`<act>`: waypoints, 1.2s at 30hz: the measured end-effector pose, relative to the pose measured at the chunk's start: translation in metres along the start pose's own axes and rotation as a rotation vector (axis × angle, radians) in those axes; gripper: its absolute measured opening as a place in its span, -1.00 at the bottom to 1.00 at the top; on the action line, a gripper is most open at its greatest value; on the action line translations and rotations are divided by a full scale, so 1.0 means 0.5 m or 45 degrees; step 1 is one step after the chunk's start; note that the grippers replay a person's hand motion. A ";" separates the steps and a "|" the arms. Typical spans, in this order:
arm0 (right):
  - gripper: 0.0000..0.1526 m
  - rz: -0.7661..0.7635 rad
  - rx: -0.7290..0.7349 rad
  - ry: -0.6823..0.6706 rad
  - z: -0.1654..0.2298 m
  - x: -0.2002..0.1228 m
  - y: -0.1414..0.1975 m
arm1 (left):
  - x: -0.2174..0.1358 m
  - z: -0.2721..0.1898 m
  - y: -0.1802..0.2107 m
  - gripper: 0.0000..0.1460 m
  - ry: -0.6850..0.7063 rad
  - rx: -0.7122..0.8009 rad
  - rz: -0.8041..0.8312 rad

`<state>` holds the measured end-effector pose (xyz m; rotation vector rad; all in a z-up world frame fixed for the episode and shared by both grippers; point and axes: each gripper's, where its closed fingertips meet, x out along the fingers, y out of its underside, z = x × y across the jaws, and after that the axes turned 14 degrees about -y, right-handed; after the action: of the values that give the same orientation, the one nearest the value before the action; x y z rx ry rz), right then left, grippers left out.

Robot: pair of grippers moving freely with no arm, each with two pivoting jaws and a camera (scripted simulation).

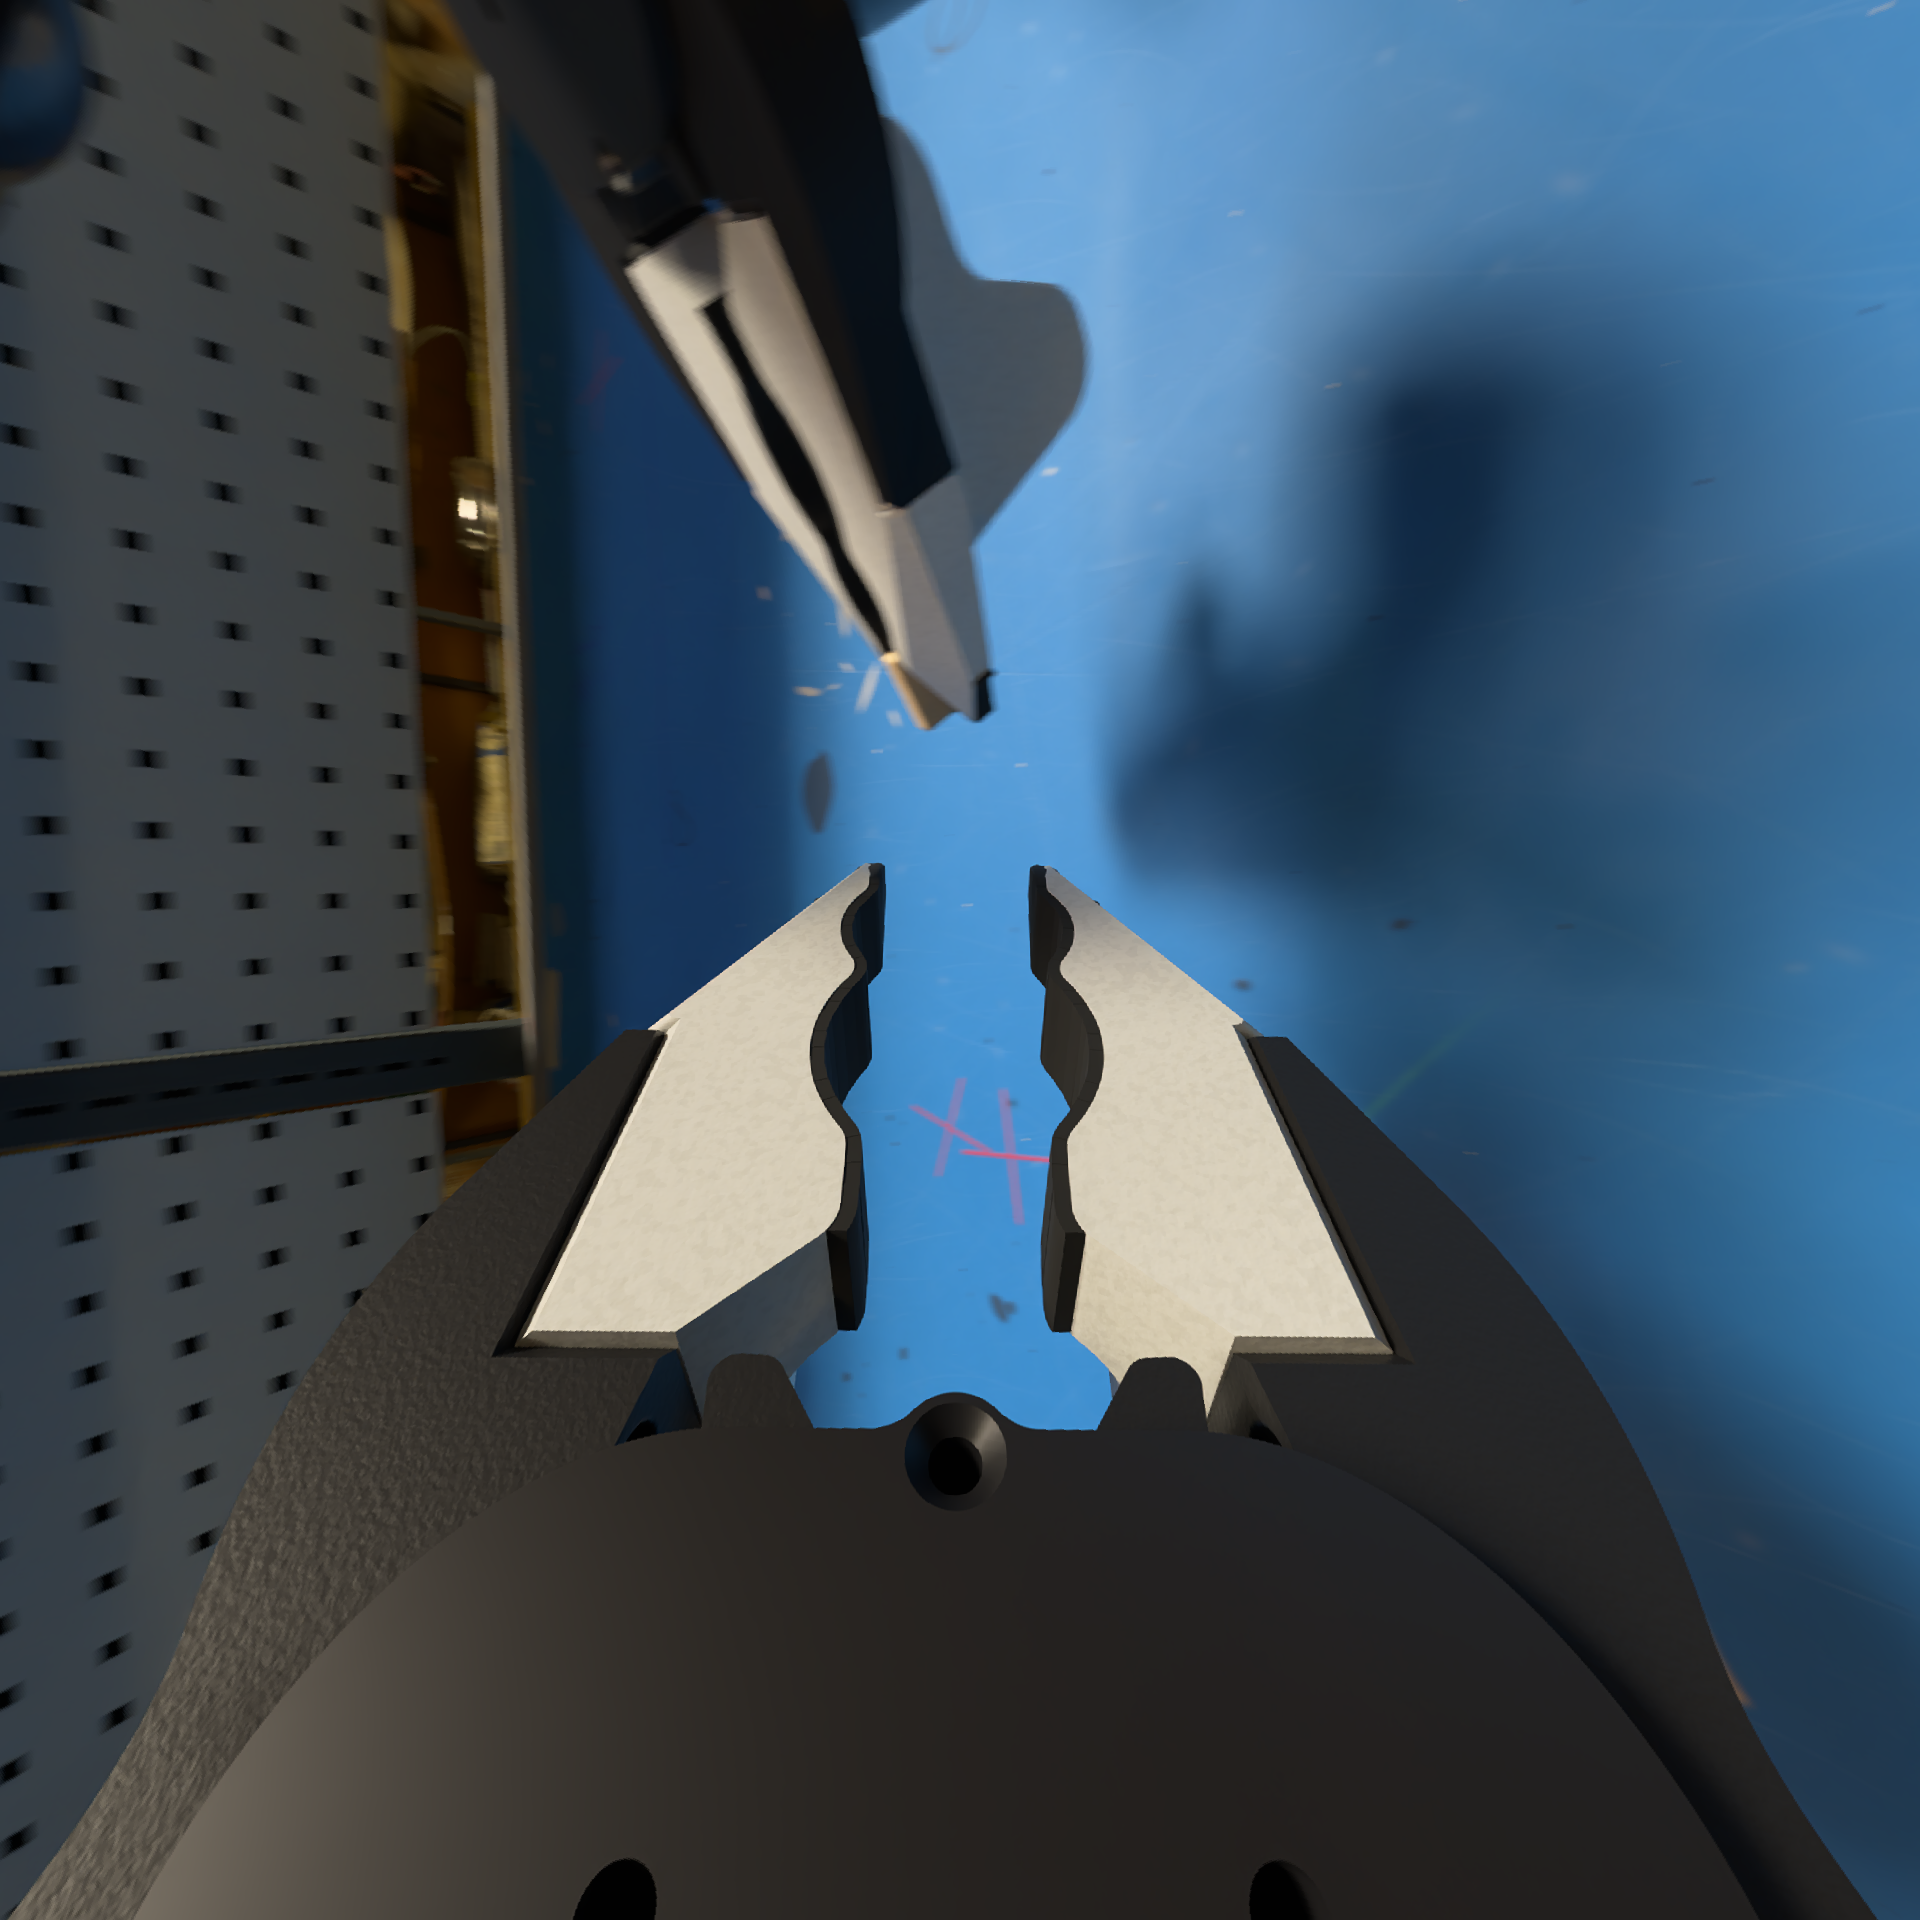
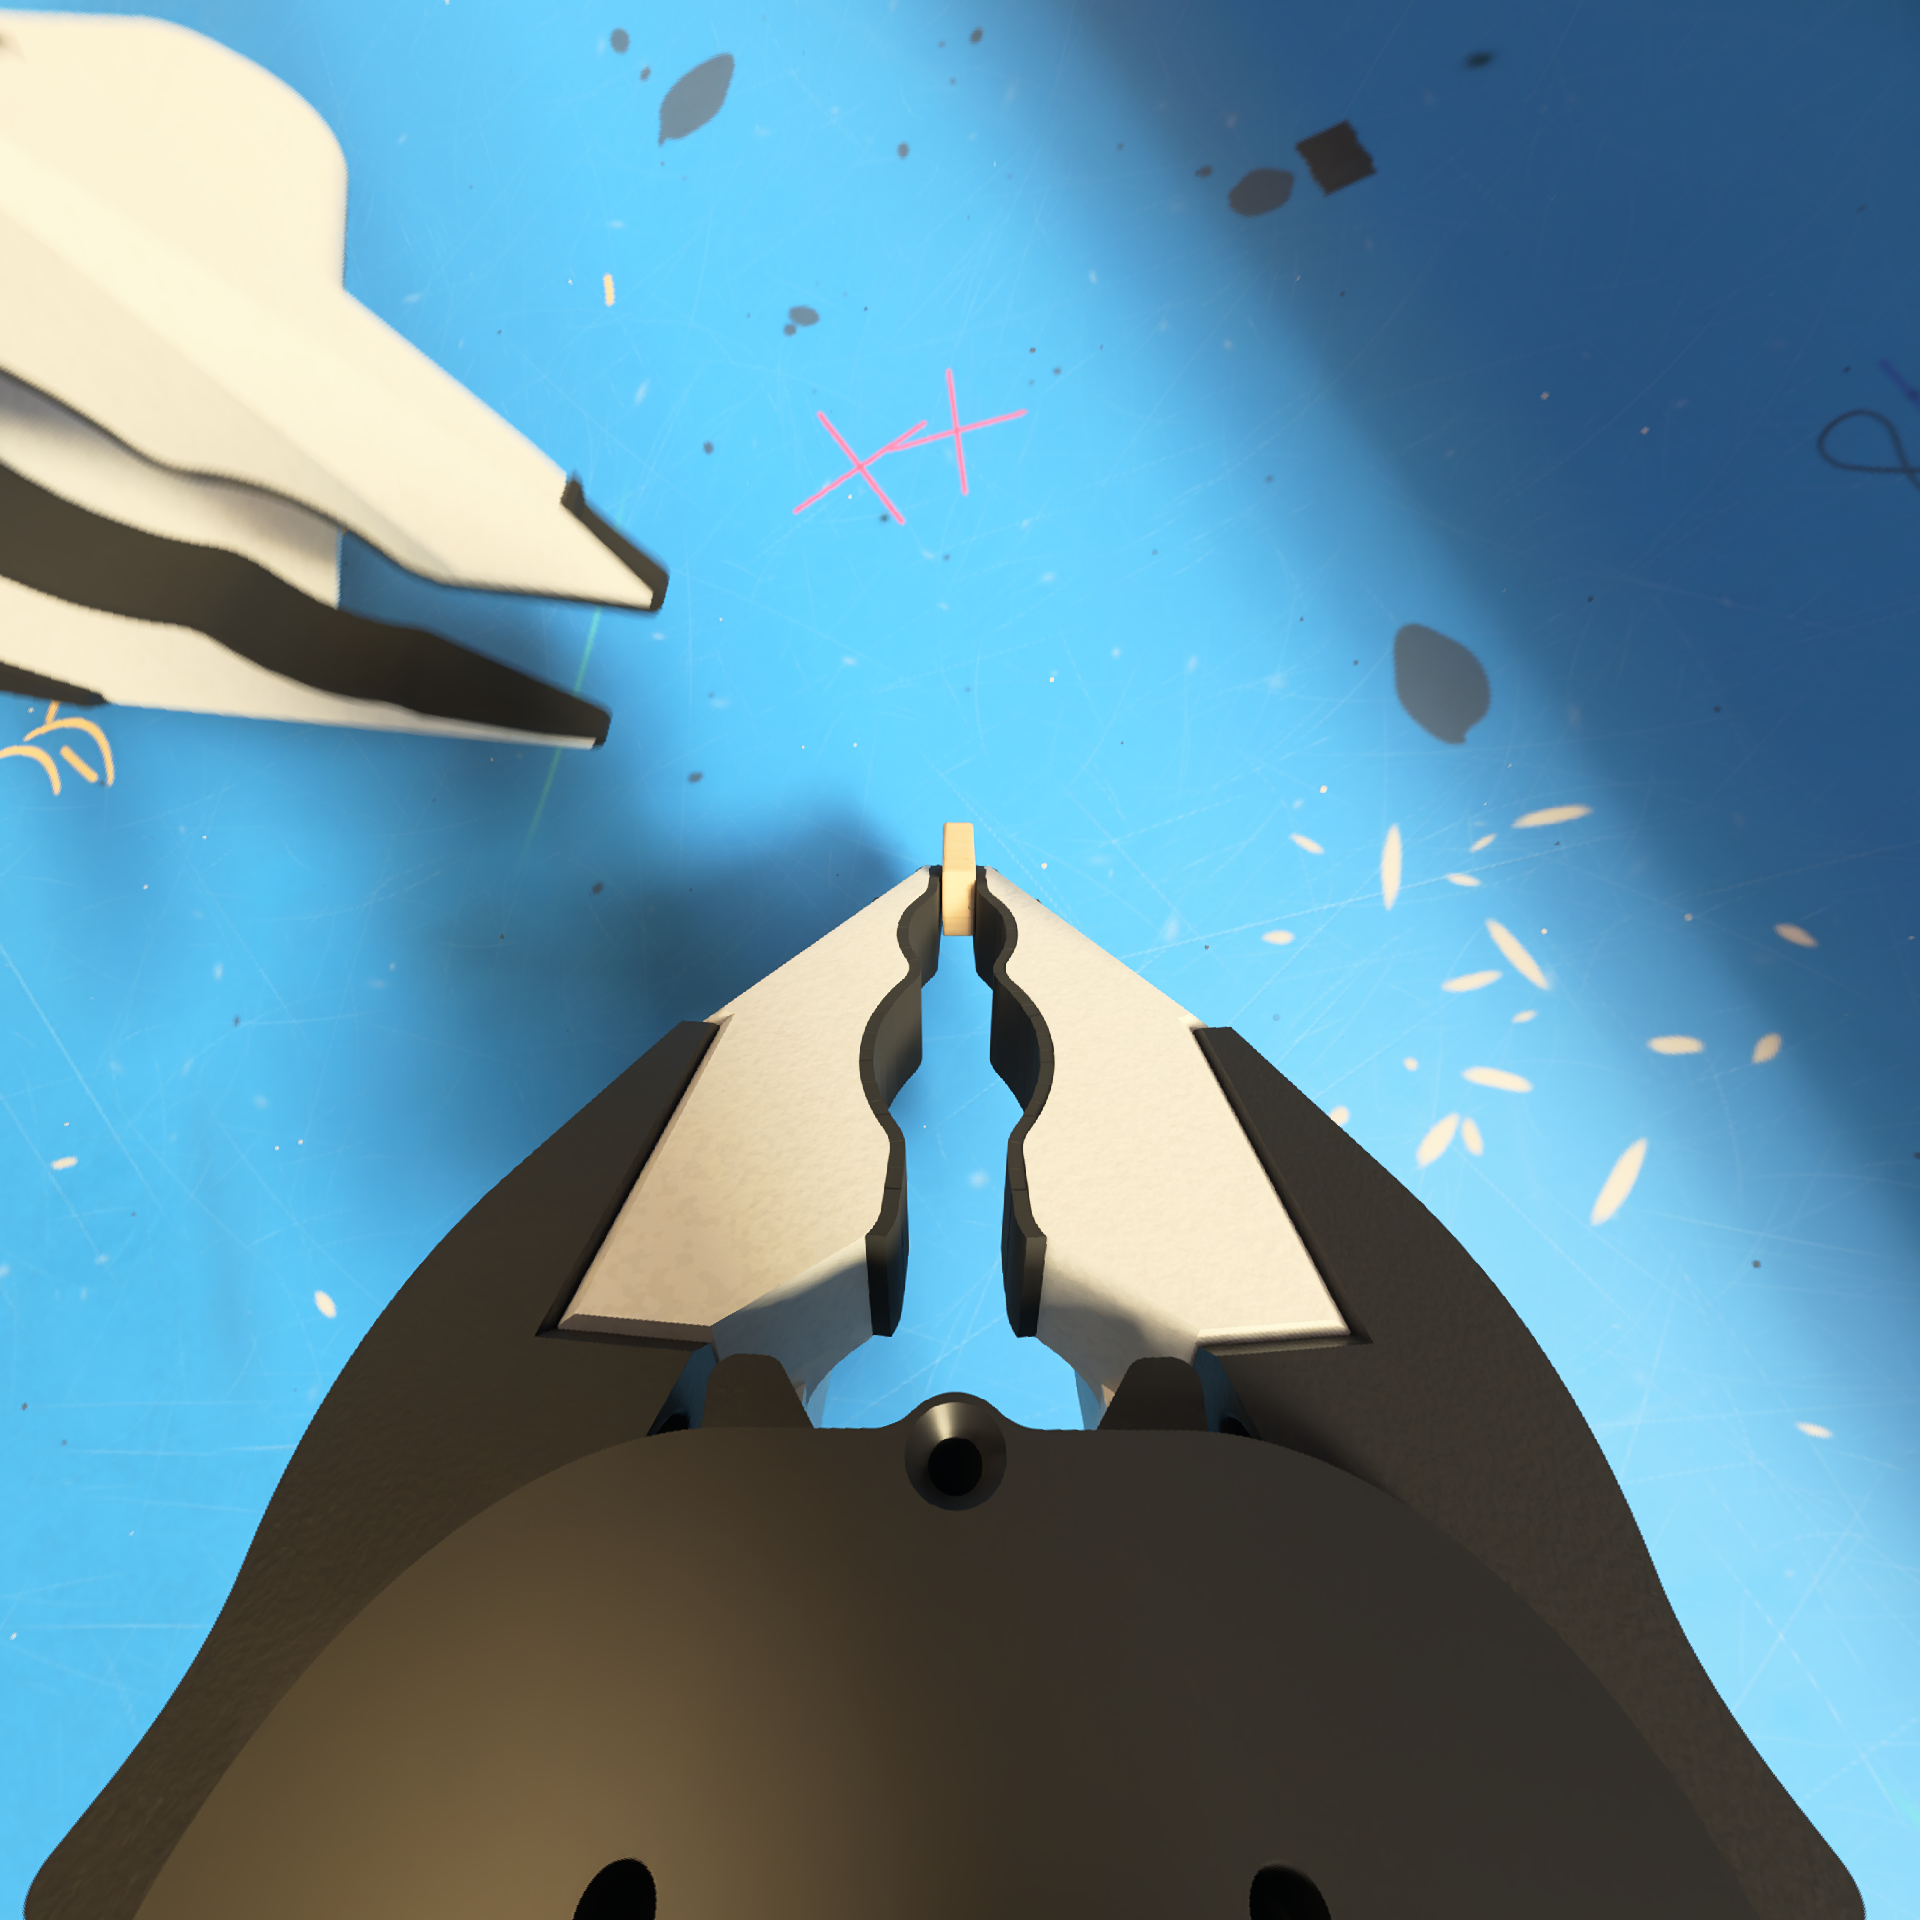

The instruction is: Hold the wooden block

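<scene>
The wooden block (image 2: 957, 847) is a small pale piece pinched at the very tips of my right gripper (image 2: 957, 883), which is shut on it above the blue mat. In the left wrist view the right gripper (image 1: 940, 707) reaches in from the top, with a sliver of the block (image 1: 912, 688) showing at its tips. My left gripper (image 1: 957, 878) is open and empty, with its tips a short way from the right gripper's tips. The left gripper also shows in the right wrist view (image 2: 629, 660), at the upper left, with its fingers apart.
The blue mat (image 2: 1195, 623) is scratched and stained, with pink crossed marks (image 2: 904, 447) ahead of the block. A grey pegboard wall (image 1: 208, 623) and a wooden shelf edge (image 1: 457, 623) stand at the left. A small dark square (image 2: 1335, 156) lies far off.
</scene>
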<state>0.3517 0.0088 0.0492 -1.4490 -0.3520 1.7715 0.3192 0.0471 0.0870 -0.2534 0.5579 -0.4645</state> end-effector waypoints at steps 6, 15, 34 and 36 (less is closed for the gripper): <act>-0.94 0.052 0.031 -0.023 -0.004 0.007 0.020 | 0.013 -0.076 0.015 -0.53 0.164 -0.028 0.142; -0.94 0.132 0.015 0.023 -0.013 0.013 0.037 | 0.027 -0.111 0.038 -0.50 0.303 -0.153 0.263; -0.94 0.198 0.003 -0.063 0.008 0.055 0.050 | -0.007 -0.118 0.079 -0.52 0.421 -0.126 0.206; -0.94 0.199 -0.001 -0.064 0.009 0.056 0.049 | -0.009 -0.118 0.082 -0.52 0.429 -0.125 0.206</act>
<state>0.3370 0.0147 0.0153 -1.4684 -0.2712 1.9353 0.2971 0.0784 0.0259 -0.2224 0.9250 -0.3242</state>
